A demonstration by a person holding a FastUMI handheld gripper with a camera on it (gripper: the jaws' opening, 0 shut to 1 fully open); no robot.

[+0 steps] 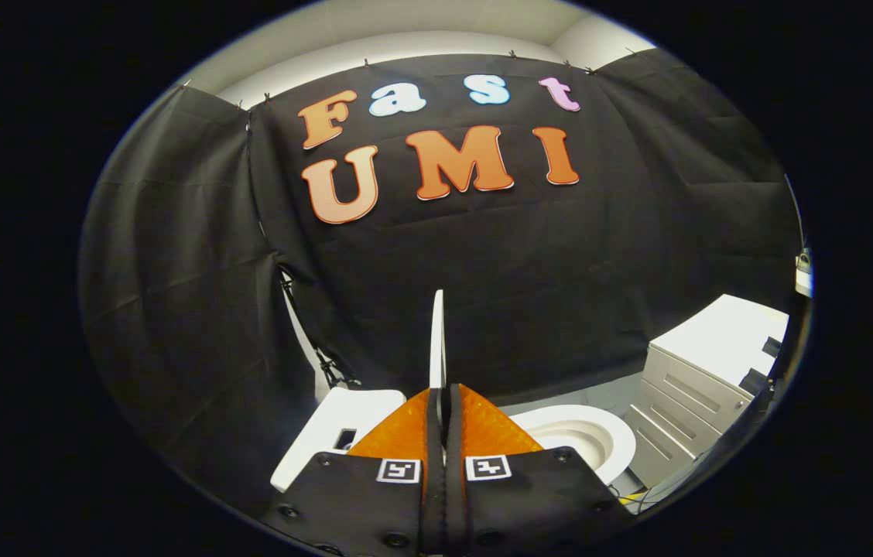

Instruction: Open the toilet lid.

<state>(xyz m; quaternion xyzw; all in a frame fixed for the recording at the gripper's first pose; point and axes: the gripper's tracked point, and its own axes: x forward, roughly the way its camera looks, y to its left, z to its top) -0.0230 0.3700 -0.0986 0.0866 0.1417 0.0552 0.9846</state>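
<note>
Fingers of the gripper (443, 402) are pinching the toilet lid (437, 340) by its edge, 1 on each side, with the lid standing upright between and beyond them. That 2-sided pinch is probably what is keeping the thin lid steady near vertical. To the right, the seat and open bowl (583, 441) are lying exposed. The white tank (332, 433) is sitting to the left, where it may be limiting further swing. A grey drawer cabinet (696, 394) is standing well clear, right.
</note>
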